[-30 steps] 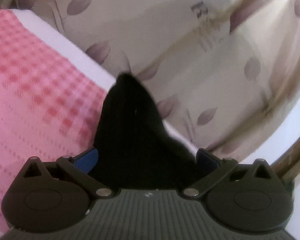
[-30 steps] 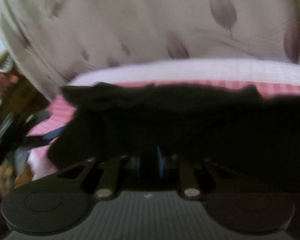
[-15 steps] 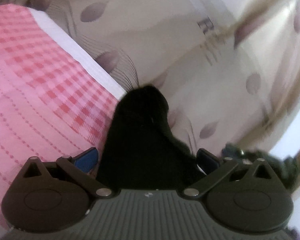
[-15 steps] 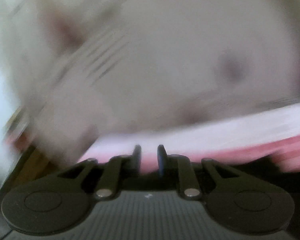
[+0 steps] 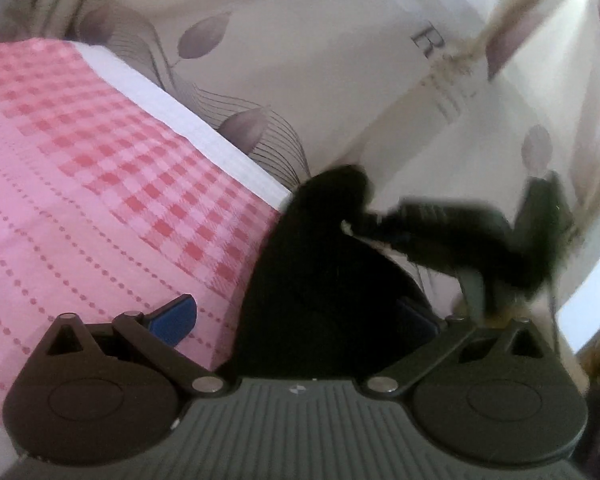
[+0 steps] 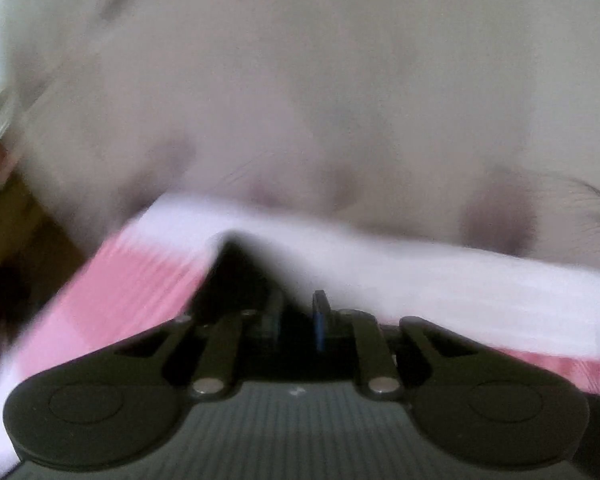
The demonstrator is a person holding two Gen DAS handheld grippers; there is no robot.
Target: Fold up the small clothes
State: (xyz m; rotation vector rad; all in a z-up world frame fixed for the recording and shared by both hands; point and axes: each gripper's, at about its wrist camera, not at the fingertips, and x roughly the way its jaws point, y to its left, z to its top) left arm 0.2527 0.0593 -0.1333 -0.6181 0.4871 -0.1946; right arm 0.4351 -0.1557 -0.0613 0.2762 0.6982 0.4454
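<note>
2 grippers, 1 black garment, 1 bed.

Item 1, left gripper (image 5: 296,320): jaws spread wide, blue pads well apart, with the black garment (image 5: 320,280) standing up between them as a dark peak. Whether either pad touches the cloth cannot be told. Unchanged in spread over the last second.

Item 2, right gripper (image 6: 298,316): jaws nearly together, a narrow gap between the pads, dark cloth (image 6: 244,264) rising in front of them. Clenched on a thin edge of cloth, as a judgement; the view is badly smeared. 1 second ago this view was filled by a broad band of black fabric; now only a small peak remains, and the camera has swung hard.

Item 3, right gripper as seen from the left wrist (image 5: 452,240): a blurred dark shape at the garment's tip. It was absent 1 second ago, at the frame's edge half a second ago, and has now come across to the peak.

Item 4, bed cover (image 5: 100,180): pink check with a white border, carrying the garment near its far edge, beside the leaf-printed fabric (image 5: 300,60).

Reading: the right side has carried its edge over toward the left, so 1 fold appears to be in mid-sweep, not yet laid flat.
</note>
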